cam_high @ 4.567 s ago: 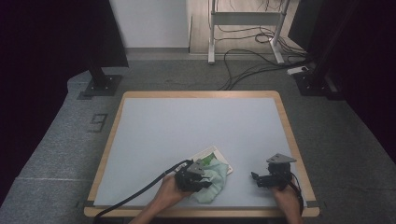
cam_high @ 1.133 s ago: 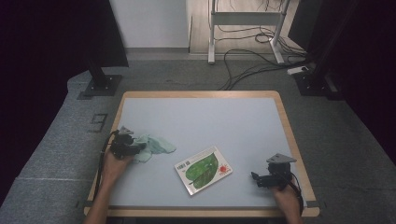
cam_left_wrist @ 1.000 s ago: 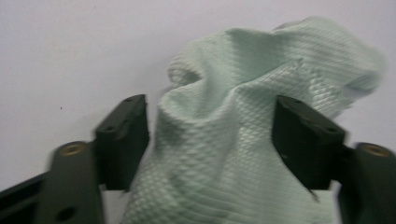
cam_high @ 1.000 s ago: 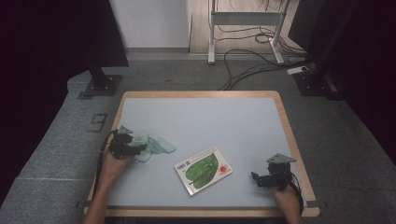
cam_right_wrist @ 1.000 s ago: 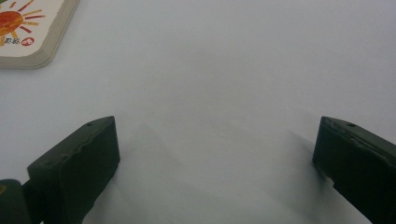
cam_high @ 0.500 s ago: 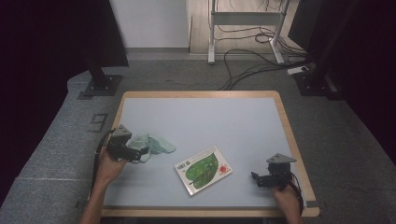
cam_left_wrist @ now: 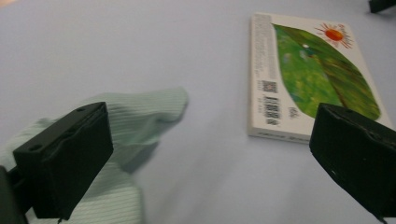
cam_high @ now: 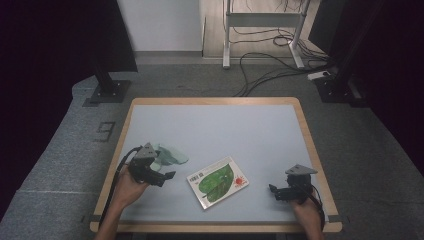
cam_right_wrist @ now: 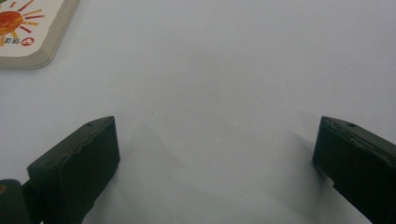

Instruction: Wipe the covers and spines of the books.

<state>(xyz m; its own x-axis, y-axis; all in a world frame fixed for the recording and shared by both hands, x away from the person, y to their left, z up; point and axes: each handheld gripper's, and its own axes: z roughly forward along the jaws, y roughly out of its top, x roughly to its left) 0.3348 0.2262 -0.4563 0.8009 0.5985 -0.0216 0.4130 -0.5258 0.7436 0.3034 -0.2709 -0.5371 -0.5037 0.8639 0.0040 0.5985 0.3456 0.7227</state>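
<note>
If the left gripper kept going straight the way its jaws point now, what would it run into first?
Probably the book. The left gripper is open and aimed along bare table toward it, with the pale green cloth beside and under its left jaw. Depth is hard to judge; it might pass the book's near corner.

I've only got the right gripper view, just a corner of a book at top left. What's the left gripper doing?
Observer: The left gripper is open over the table's left side, beside a pale green cloth.
Operator: Is it holding the cloth?
Observer: No, its jaws stand wide apart and the cloth lies loose on the table.
Operator: And the whole book?
Observer: The book lies flat between the two grippers, a green leaf and a sun on its cover.
</note>
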